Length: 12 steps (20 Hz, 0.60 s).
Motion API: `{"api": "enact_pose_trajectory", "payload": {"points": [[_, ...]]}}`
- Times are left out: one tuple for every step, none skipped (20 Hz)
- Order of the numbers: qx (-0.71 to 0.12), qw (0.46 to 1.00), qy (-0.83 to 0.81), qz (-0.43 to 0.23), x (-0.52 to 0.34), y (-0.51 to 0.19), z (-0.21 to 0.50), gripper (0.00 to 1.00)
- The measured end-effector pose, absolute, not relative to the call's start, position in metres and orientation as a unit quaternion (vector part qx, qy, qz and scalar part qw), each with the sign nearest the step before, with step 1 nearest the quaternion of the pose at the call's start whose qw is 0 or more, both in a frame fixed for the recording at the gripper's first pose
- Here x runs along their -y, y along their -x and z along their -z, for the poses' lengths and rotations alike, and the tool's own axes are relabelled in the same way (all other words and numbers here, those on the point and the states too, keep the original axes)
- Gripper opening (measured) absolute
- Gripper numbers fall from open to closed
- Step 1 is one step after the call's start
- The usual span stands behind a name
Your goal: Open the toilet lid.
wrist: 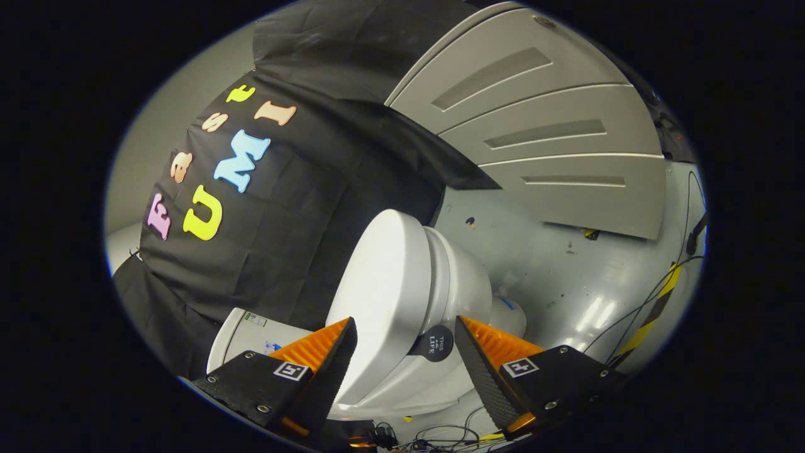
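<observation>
The view is rolled on its side, with the floor to the right and the booth's wall to the left. A white toilet [468, 286] stands just ahead of my fingers. Its smooth white lid [380, 296] lies against the seat [438, 277]. A round black tab [435, 343] sits at the lid's rim between my fingers. My gripper [405, 345] is open and straddles that rim: one finger [333, 365] is over the lid's top face, the other finger [481, 368] is beside the bowl. Neither finger clearly presses on the lid.
A white tank [251, 336] with a small label is beside the lid, against the black cloth wall [283, 214]. Grey panelled doors [553, 132] stand beyond the toilet. The shiny grey floor [585, 277] carries black cables [654, 296] and yellow-black tape [657, 308].
</observation>
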<state>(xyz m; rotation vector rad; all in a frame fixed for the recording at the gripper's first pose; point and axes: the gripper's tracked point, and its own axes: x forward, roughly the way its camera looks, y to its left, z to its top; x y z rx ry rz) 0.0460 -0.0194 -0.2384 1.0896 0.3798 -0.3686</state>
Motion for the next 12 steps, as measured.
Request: {"api": "enact_pose_trajectory", "payload": {"points": [[-0.184,0.818,-0.514,0.179,0.02,-0.045,0.244,0.96],[-0.188,0.814,-0.518,0.185,0.021,-0.044,0.248,0.96],[-0.191,0.809,-0.524,0.188,0.021,-0.044,0.253,0.96],[-0.195,0.803,-0.53,0.191,0.02,-0.045,0.259,0.96],[-0.201,0.797,-0.535,0.195,0.02,-0.045,0.266,0.96],[-0.21,0.791,-0.539,0.197,0.019,-0.044,0.272,0.95],[-0.215,0.788,-0.543,0.196,0.016,-0.047,0.277,0.94],[-0.219,0.785,-0.547,0.193,0.014,-0.05,0.28,0.94],[-0.222,0.782,-0.551,0.186,0.012,-0.051,0.284,0.93],[-0.224,0.78,-0.556,0.182,0.012,-0.054,0.287,0.87],[-0.227,0.777,-0.559,0.178,0.01,-0.056,0.29,0.83],[-0.226,0.775,-0.564,0.175,0.011,-0.059,0.291,0.76]]}}
